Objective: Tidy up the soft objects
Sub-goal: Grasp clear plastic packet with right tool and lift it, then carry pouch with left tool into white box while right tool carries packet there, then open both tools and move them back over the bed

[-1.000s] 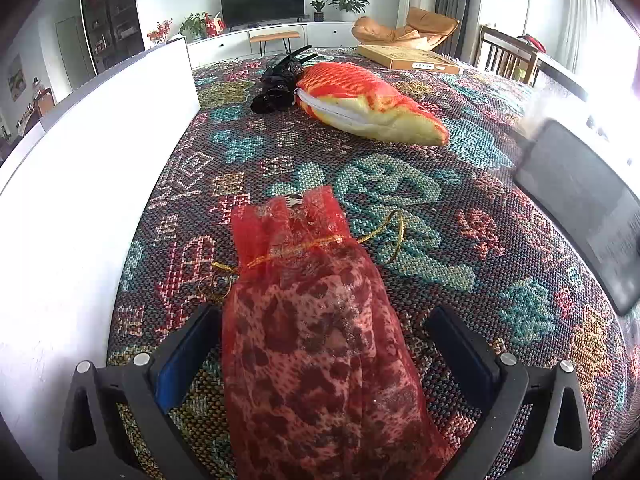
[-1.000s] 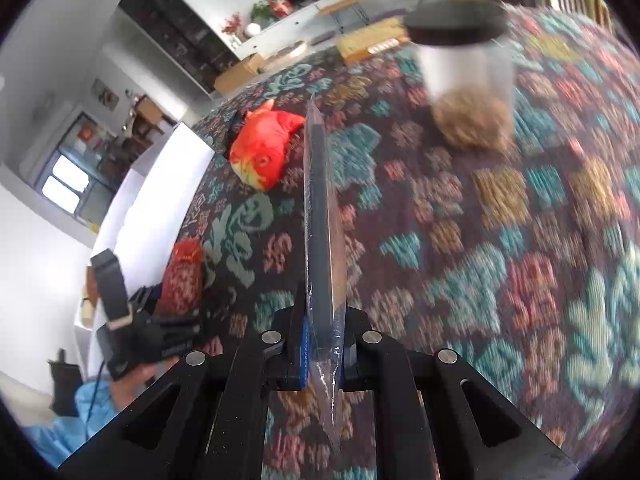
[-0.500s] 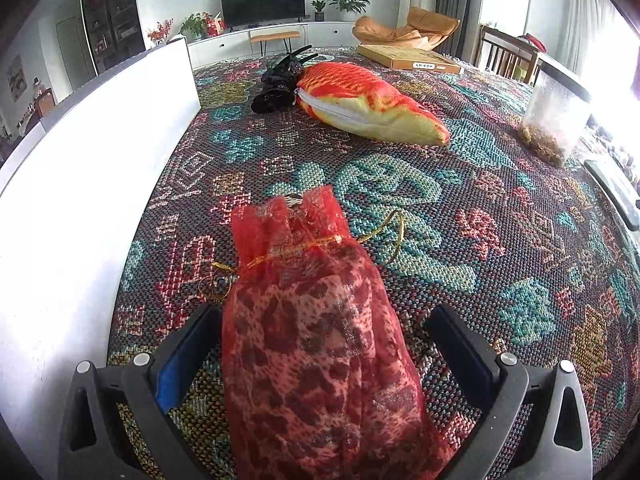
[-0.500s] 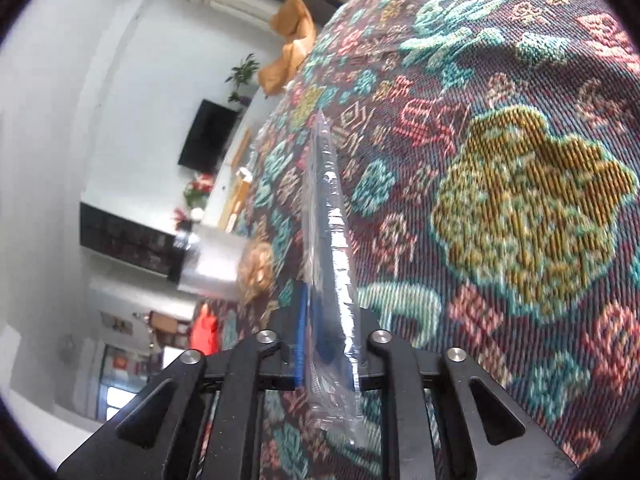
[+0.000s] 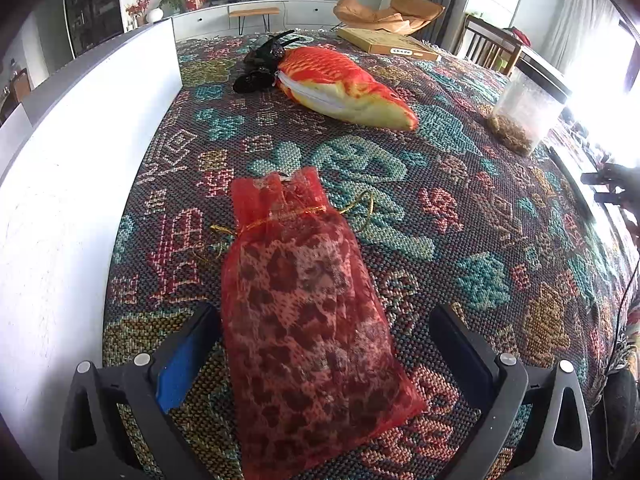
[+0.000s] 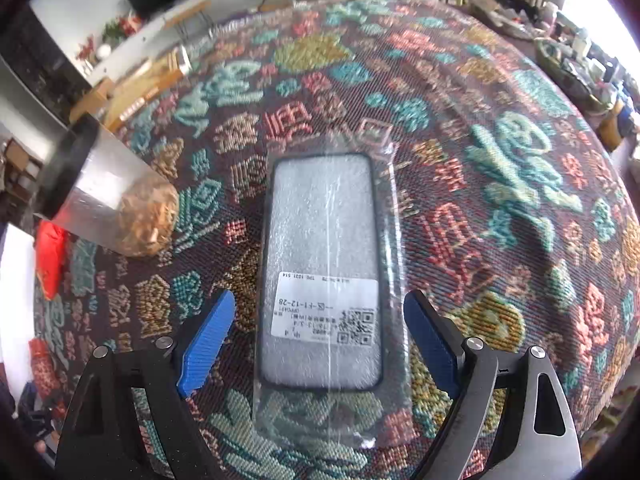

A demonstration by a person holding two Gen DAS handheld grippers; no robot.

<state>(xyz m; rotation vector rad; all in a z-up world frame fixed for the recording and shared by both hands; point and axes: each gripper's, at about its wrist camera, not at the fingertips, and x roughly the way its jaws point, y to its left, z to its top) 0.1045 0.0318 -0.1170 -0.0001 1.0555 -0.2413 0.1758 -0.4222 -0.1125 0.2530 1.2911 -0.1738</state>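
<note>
My right gripper (image 6: 320, 328) has just been opening; jaws spread, the bagged case (image 6: 324, 272) lies flat between them, untouched. My left gripper (image 5: 324, 344) is spread too, red pouch (image 5: 304, 304) between its fingers, left one just beside it. Patterned cloth (image 5: 460, 208), living room behind.

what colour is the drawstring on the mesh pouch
Gold, tied round the red mesh pouch; the left wrist view shows it best.

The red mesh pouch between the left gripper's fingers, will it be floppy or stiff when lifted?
Probably floppy: the red mesh pouch is thin gauze with a drawstring neck. Its lumpy filling may shift and sag. Likely light.
</note>
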